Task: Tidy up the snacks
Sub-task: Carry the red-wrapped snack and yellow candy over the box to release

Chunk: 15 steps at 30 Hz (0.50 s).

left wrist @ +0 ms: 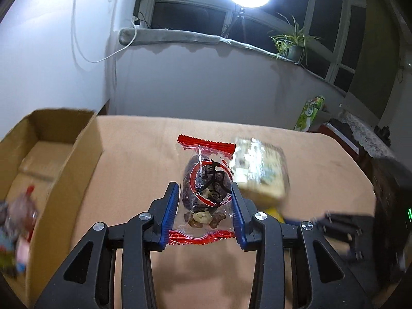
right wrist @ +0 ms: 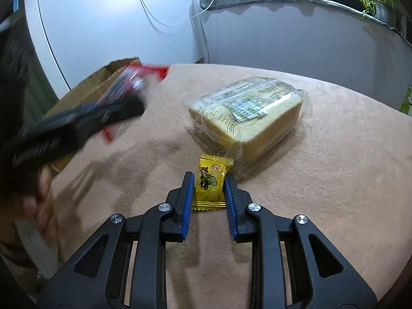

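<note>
Carry the red-edged date packet (left wrist: 206, 193) level and low over the cardboard box's (left wrist: 85, 149) near wall before letting go, so it lands among the snacks inside (those are too blurred to name). The left gripper (left wrist: 204, 200) is clamped on it, pads against both sides, the packet standing up at 12 o'clock between them. The right gripper (right wrist: 209, 189) grips the yellow candy (right wrist: 209, 182) likewise. Beyond it, at 1 o'clock, lies the wrapped bread (right wrist: 247, 118) on the table (right wrist: 334, 180).
</note>
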Available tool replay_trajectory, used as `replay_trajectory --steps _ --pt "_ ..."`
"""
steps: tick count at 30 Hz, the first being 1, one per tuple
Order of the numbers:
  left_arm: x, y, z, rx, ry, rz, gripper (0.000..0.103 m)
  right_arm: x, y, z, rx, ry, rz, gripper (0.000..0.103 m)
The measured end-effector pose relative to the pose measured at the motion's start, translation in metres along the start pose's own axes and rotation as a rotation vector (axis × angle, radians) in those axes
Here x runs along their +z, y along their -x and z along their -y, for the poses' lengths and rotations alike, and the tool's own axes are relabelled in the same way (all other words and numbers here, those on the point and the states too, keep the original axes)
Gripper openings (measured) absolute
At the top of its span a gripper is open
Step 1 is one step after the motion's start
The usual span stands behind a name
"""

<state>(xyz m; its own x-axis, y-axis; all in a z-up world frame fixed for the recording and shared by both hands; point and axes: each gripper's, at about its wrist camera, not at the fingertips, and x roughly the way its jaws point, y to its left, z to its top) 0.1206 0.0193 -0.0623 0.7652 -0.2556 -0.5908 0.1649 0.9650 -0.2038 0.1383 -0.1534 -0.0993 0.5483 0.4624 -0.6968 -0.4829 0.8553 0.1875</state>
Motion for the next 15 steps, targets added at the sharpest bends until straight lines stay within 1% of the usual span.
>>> replay_trajectory --steps 3,6,10,15 --pt "-0.009 0.014 0.001 -0.007 0.009 0.007 0.037 -0.002 0.006 0.004 0.007 -0.026 0.022 0.024" --pt "-0.010 0.026 0.004 -0.005 0.000 0.030 0.037 -0.005 0.017 0.002 -0.018 -0.035 0.051 0.024" --pt "-0.010 0.039 0.005 -0.013 -0.006 0.057 0.037 -0.008 0.037 -0.006 -0.026 -0.054 0.097 0.024" --pt "-0.008 0.053 0.000 -0.038 0.011 0.088 0.037 0.005 0.070 -0.020 -0.044 -0.036 0.176 0.024"
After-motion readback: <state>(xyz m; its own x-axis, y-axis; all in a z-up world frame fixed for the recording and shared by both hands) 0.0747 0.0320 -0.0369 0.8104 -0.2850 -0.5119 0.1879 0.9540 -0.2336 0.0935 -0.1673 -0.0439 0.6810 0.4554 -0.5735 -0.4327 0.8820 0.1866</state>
